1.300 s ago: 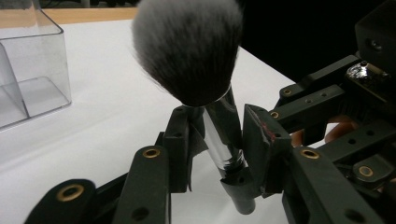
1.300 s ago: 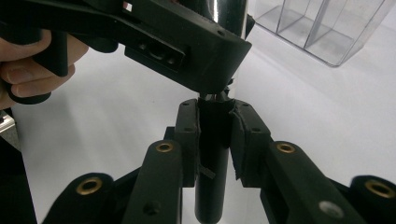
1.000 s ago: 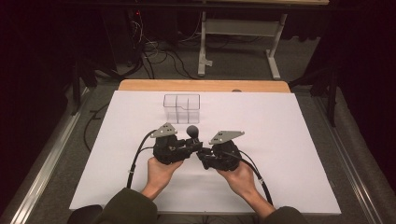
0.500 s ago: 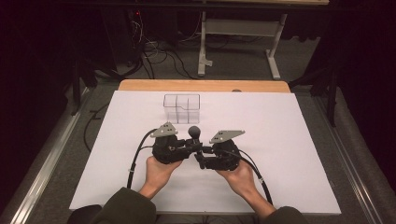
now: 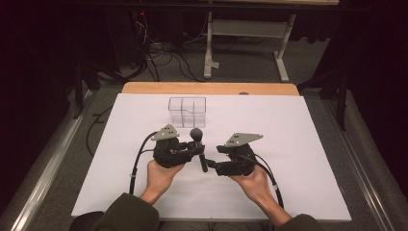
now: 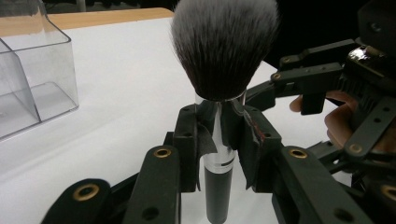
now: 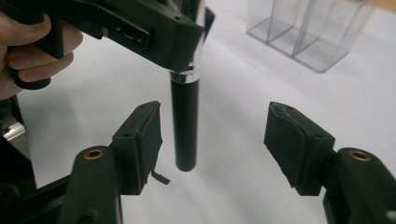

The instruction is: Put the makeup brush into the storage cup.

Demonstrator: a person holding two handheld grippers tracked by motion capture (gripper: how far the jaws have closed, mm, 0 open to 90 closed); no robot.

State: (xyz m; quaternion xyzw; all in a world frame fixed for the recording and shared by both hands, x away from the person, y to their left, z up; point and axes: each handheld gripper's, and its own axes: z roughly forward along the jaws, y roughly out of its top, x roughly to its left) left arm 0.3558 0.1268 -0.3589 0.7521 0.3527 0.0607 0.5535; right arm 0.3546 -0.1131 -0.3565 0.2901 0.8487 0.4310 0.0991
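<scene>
Brush (image 5: 197,136) before organizer (image 5: 187,111), between tools.

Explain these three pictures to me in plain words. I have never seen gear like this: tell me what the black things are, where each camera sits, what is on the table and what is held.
No robot here: a person holds black hand-worked tongs in each hand. One picture looks down from above the table. The other two come from cameras riding on each tongs, looking along its two jaws. On the white sheet stands a clear box with compartments. The left tongs are shut on a makeup brush, gripping its silver collar, bristles up. The right tongs are open, one jaw on either side of the brush's black handle, not touching it.
</scene>
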